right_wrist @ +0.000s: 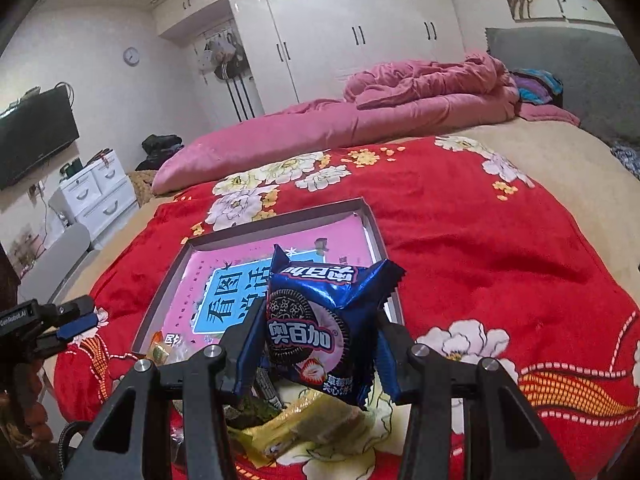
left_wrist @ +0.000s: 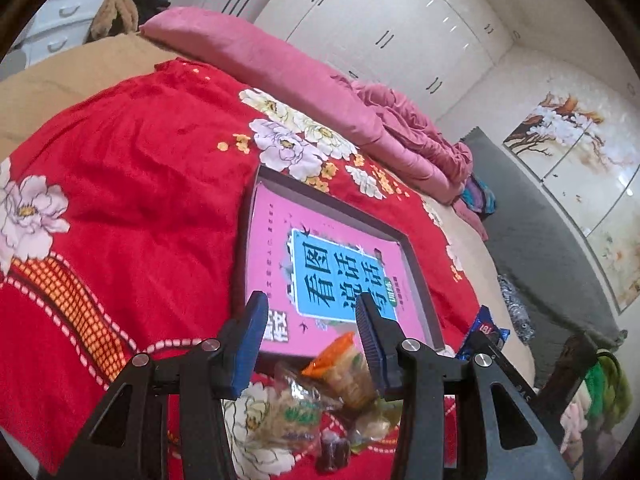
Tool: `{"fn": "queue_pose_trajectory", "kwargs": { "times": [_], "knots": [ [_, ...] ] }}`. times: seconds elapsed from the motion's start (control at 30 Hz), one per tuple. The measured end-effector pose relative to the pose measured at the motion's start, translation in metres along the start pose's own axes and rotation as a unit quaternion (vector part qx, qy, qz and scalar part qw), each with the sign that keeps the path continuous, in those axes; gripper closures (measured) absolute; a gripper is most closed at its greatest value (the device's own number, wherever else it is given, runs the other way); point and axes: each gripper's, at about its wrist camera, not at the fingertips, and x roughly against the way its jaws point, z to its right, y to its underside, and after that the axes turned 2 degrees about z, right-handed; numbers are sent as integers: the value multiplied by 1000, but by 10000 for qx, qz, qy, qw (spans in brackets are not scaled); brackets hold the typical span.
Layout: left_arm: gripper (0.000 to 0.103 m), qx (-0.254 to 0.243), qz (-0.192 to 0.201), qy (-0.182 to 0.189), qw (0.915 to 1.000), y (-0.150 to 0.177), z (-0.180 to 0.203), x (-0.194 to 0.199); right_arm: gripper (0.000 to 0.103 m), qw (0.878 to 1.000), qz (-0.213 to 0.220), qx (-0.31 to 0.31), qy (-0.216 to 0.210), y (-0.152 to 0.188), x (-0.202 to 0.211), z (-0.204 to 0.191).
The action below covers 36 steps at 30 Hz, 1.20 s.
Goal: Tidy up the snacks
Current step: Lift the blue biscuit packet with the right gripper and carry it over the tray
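A blue cookie packet with a sandwich cookie pictured on it is clamped between the pads of my right gripper, lifted above the snack pile near the tray's front edge. The left wrist view catches this packet at the lower right. The shallow grey tray lies on the red bedspread, lined with a pink sheet with a blue label. My left gripper hangs over the tray's near end, open, its pads touching nothing. Below it lies an orange-tipped clear packet among loose snacks.
A yellow packet and a dark green one lie under the right gripper. My left gripper shows at the left edge. A pink quilt is bunched across the far side of the bed. White drawers stand left.
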Motion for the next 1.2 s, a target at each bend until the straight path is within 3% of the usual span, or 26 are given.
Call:
{"fn": "queue_pose_trajectory", "kwargs": {
  "times": [0.5,1.2],
  "knots": [
    [57,-288,-39,-245,9993,-13,17,-38,54,9997,-210,133,68,-7,-32,7],
    [57,-780,-839,-792,9903,3,26,-99,54,9974,-590,343,229,-1,-71,14]
  ]
}}
